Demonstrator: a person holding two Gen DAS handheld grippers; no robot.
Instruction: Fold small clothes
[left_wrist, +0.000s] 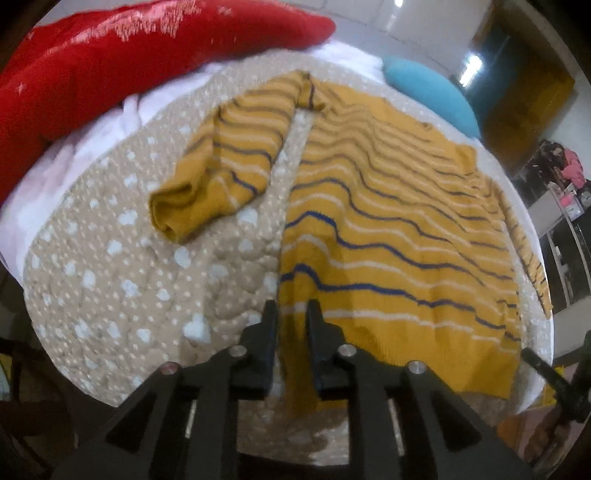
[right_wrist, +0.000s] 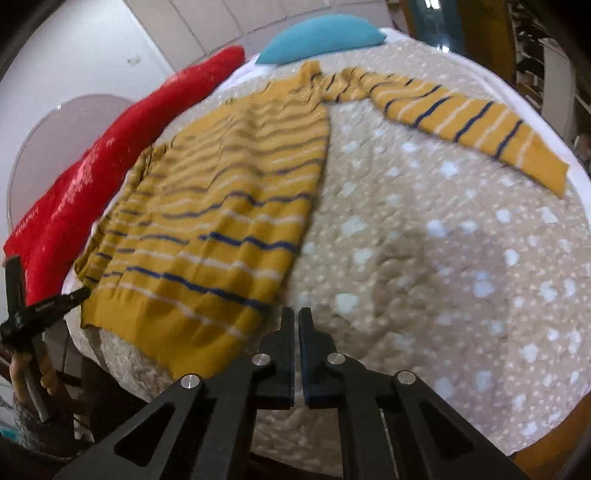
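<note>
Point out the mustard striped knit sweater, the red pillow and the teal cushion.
mustard striped knit sweater (left_wrist: 388, 229): left wrist view, body panel.
red pillow (left_wrist: 110, 74): left wrist view, middle.
teal cushion (right_wrist: 321, 37): right wrist view, centre.

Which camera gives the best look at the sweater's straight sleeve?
The right wrist view: the straight sleeve lies stretched across the quilt, visible from shoulder to cuff. The left wrist view shows only a thin strip of it at the sweater's far edge, squeezed by the lens.

Red cushion (left_wrist: 110, 66) cut off by the left edge, sweater (left_wrist: 388, 229) stripes smeared by blur, its hem corner hidden between the left hand-held gripper (left_wrist: 291, 314) fingers.
</note>
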